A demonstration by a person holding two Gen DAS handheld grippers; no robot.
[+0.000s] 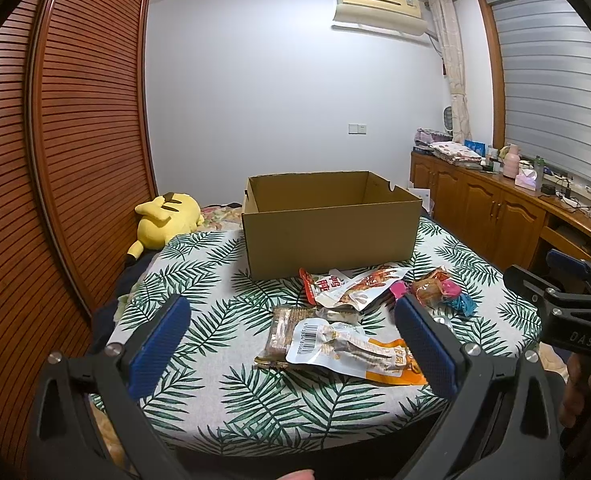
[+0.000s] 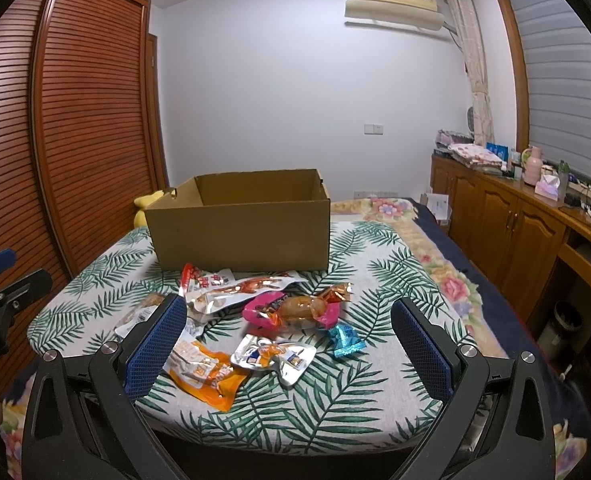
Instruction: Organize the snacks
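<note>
The snack packets lie in a loose scatter on the leaf-print cushion (image 2: 375, 280), in the lower middle of both views, just in front of the open cardboard box (image 2: 241, 236). Judging from the task, the box stands there with its top open so the packets can be dropped in, and none is in it yet as far as its visible inner walls show.

In the right wrist view, the pink-wrapped sweet (image 2: 291, 308) sits at the centre of the pile, with a small blue packet (image 2: 347, 340) to its lower right, a silver pouch (image 2: 273, 358) below it and an orange pouch (image 2: 203, 372) at lower left, part hidden by a finger. A red-and-white packet (image 2: 207, 280) lies nearest the box.

The right gripper (image 2: 289, 346) hangs above this pile with its fingers spread wide, holding nothing; the silver pouch lies between them in the picture, though not touched.

In the left wrist view, the left gripper (image 1: 291, 344) is likewise wide apart and empty, framing a barcode-faced white pouch (image 1: 327, 346) laid over a brown packet (image 1: 287, 332).

A yellow plush toy (image 1: 167, 220) rests left of the box.
</note>
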